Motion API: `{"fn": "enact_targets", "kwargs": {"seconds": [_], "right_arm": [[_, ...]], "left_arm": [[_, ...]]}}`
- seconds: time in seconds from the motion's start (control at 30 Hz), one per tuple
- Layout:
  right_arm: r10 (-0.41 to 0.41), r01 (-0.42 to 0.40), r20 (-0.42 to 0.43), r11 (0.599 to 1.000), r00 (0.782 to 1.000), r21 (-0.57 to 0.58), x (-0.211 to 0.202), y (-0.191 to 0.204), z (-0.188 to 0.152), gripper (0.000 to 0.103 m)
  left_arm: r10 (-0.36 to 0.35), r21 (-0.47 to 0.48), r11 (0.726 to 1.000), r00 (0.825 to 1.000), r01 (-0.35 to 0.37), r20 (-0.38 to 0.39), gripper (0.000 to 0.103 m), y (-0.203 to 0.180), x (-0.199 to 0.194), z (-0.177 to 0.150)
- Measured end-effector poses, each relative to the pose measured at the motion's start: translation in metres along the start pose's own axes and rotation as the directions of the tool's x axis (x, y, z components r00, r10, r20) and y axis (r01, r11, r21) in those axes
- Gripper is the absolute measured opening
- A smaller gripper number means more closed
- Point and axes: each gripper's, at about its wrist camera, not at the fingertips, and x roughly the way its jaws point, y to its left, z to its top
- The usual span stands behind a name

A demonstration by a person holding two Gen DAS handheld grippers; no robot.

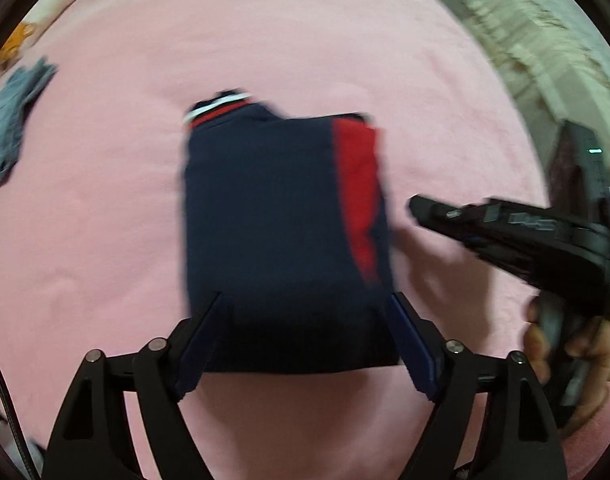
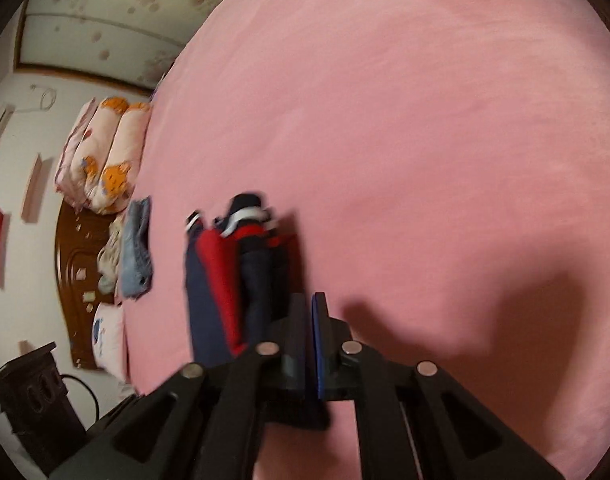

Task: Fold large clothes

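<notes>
Reference landmark: the folded navy-and-red garment (image 1: 281,232), which lies on the pink bed cover (image 1: 105,200).

Left of the garment, well apart, a blue-grey piece of clothing (image 1: 9,128) lies near the cover's edge. In the right wrist view this same piece sits between the garment and a stack of patterned pillows (image 2: 105,156) at the wooden headboard (image 2: 71,276).

Left gripper (image 1: 305,300): fingers spread wide, one at each lower corner of the garment. The pads appear clear of the cloth; nothing is clamped. The gripper points steeply down with the garment directly ahead of its fingertips. The garment's long axis runs away from this gripper toward the striped collar (image 1: 221,108) at the far end.

Right of the garment, the right gripper (image 1: 415,205) is held in a person's hand (image 1: 585,364), its tip just beside the garment's red-panelled edge. From its own camera, the fingers stand nearly together with a narrow slit between them and no cloth in it.

Judgement: the left gripper is the nearer and is square over the garment's near edge.

View difference: the left wrist view shows the garment's flat outline; the right wrist view shows the stacked layers along its side.
</notes>
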Motion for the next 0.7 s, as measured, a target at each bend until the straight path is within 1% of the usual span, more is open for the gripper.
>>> {"fn": "enact_targets", "kwargs": {"seconds": [0.03, 0.07, 0.1, 0.17, 0.23, 0.27, 0.3, 0.33, 0.37, 0.4, 0.43, 0.47, 0.5, 0.6, 0.7], "right_arm": [[0.011, -0.011, -0.014, 1.0, 1.0, -0.011, 0.003, 0.006, 0.0, 0.03], [0.022, -0.023, -0.027, 0.999, 0.999, -0.023, 0.007, 0.013, -0.001, 0.042], [0.029, -0.031, -0.038, 0.999, 0.999, -0.035, 0.01, 0.02, -0.003, 0.045], [0.031, -0.034, -0.049, 0.998, 0.998, -0.054, 0.014, 0.031, -0.005, 0.046], [0.015, -0.02, -0.07, 0.997, 0.997, -0.077, 0.023, 0.042, -0.007, 0.046], [-0.007, -0.001, -0.087, 0.996, 0.996, -0.094, 0.027, 0.046, -0.008, 0.046], [-0.05, 0.036, -0.107, 0.99, 0.993, -0.133, 0.035, 0.052, -0.011, 0.046], [-0.085, 0.067, -0.11, 0.984, 0.99, -0.163, 0.038, 0.054, -0.014, 0.039], [-0.137, 0.114, -0.105, 0.972, 0.985, -0.205, 0.04, 0.058, -0.018, 0.024], [-0.165, 0.139, -0.092, 0.961, 0.982, -0.239, 0.041, 0.062, -0.023, 0.021], [-0.174, 0.15, -0.077, 0.956, 0.982, -0.251, 0.038, 0.063, -0.026, 0.017], [-0.179, 0.158, -0.062, 0.953, 0.982, -0.258, 0.036, 0.065, -0.03, 0.013], [-0.181, 0.16, -0.058, 0.952, 0.982, -0.261, 0.034, 0.066, -0.033, 0.012], [-0.207, 0.184, -0.069, 0.951, 0.976, -0.248, 0.033, 0.061, -0.043, 0.01], [-0.233, 0.213, -0.076, 0.956, 0.97, -0.202, 0.038, 0.039, -0.049, 0.009]], "left_arm": [[0.023, -0.013, 1.0, 1.0, -0.023, -0.016, 0.081, 0.008, 0.003, -0.001], [0.035, -0.024, 0.999, 0.999, -0.036, -0.032, 0.081, 0.016, 0.007, -0.003], [0.049, -0.04, 0.998, 0.997, -0.051, -0.057, 0.081, 0.026, 0.011, -0.005], [0.055, -0.065, 0.996, 0.995, -0.061, -0.085, 0.081, 0.039, 0.018, -0.008], [0.03, -0.096, 0.995, 0.995, -0.04, -0.096, 0.081, 0.051, 0.022, -0.011], [0.017, -0.106, 0.994, 0.995, -0.028, -0.099, 0.081, 0.054, 0.023, -0.011], [0.001, -0.116, 0.993, 0.995, -0.013, -0.102, 0.081, 0.057, 0.024, -0.012], [-0.004, -0.119, 0.993, 0.995, -0.009, -0.103, 0.081, 0.058, 0.024, -0.013], [-0.004, -0.117, 0.993, 0.995, -0.008, -0.101, 0.081, 0.058, 0.023, -0.014], [-0.001, -0.113, 0.994, 0.995, -0.01, -0.098, 0.081, 0.058, 0.022, -0.015], [0.009, -0.103, 0.994, 0.995, -0.018, -0.095, 0.081, 0.058, 0.021, -0.016], [0.014, -0.116, 0.993, 0.996, -0.024, -0.091, 0.081, 0.055, 0.022, -0.016], [0.014, -0.11, 0.994, 0.995, -0.024, -0.094, 0.081, 0.054, 0.023, -0.007], [-0.009, -0.109, 0.994, 0.994, -0.003, -0.11, 0.081, 0.052, 0.027, -0.009], [-0.008, -0.107, 0.994, 0.992, -0.005, -0.123, 0.081, 0.058, 0.034, -0.007]]}}
